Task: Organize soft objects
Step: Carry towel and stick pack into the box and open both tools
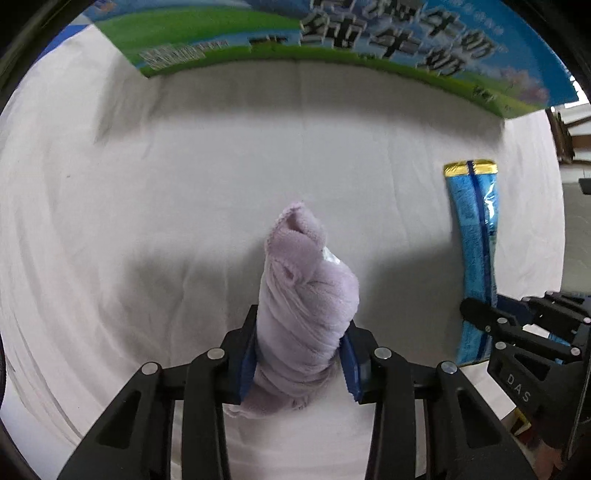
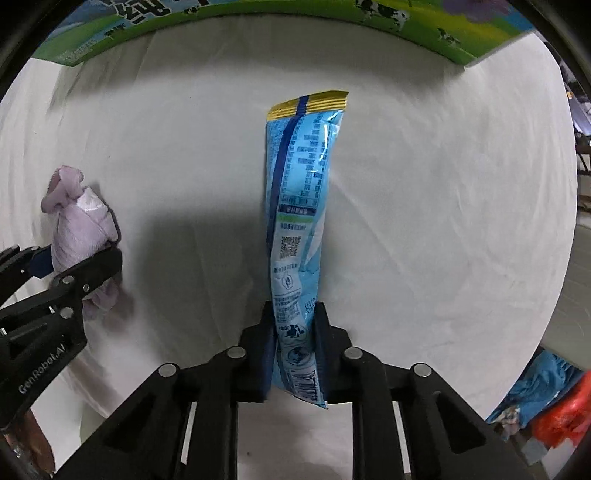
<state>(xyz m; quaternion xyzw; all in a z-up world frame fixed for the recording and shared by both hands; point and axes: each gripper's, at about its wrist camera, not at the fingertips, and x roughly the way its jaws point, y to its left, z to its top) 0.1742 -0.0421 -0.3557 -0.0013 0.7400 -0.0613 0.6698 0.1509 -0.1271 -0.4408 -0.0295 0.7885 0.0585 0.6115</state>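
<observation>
My left gripper (image 1: 301, 332) is shut on a rolled lilac cloth (image 1: 303, 291), which sticks forward over the white tablecloth; the cloth also shows at the left of the right wrist view (image 2: 79, 225). My right gripper (image 2: 293, 328) is shut on a long blue snack packet (image 2: 299, 206) with a gold end seal, held forward above the table. The packet also shows at the right of the left wrist view (image 1: 474, 254), with the right gripper (image 1: 491, 325) beside it. The two grippers are side by side, left one to the left.
A green and blue milk carton box (image 1: 332, 40) stands along the far side of the table; it also shows in the right wrist view (image 2: 424, 26). White tablecloth (image 2: 443, 203) covers the table. Blue and red bags (image 2: 546, 402) lie beyond the right edge.
</observation>
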